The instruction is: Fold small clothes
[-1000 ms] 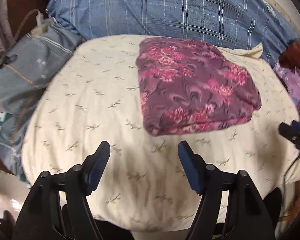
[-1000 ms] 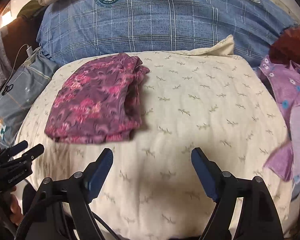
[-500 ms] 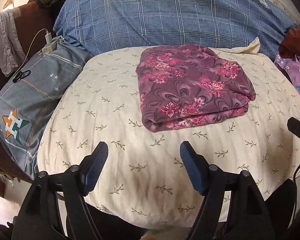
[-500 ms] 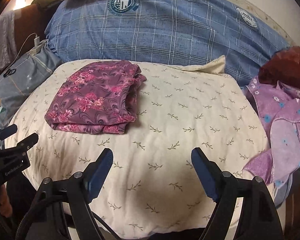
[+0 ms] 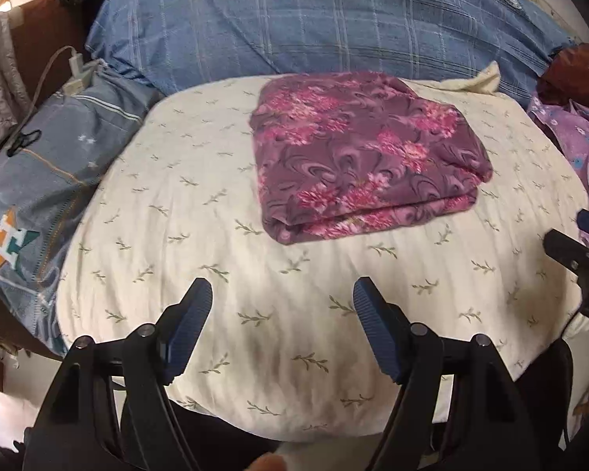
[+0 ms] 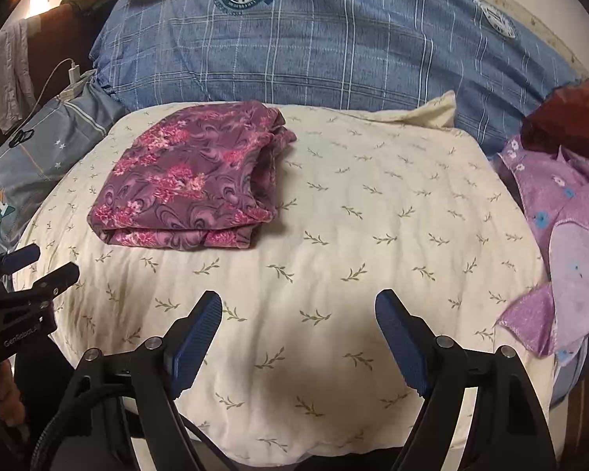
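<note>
A folded maroon garment with pink flowers (image 5: 357, 153) (image 6: 192, 180) lies on a cream pillow with a leaf print (image 5: 255, 267) (image 6: 373, 235). My left gripper (image 5: 282, 298) hovers open over the pillow's near edge, short of the garment, nothing between its fingers. My right gripper (image 6: 298, 310) is open too, over the bare pillow to the right of the garment. Each gripper shows at the edge of the other's view: the right gripper (image 5: 577, 251) and the left gripper (image 6: 23, 274).
Lilac flowered clothes (image 6: 561, 227) (image 5: 573, 137) lie in a heap off the pillow's right side, beside a dark red cloth (image 6: 565, 114). A blue checked cushion (image 6: 314, 39) lies behind. A grey-blue pillow (image 5: 39, 180) with a charger and cable (image 5: 74, 70) sits left.
Both views have shifted slightly and rolled a little; the garment has stayed folded in place. Both grippers remain open and empty.
</note>
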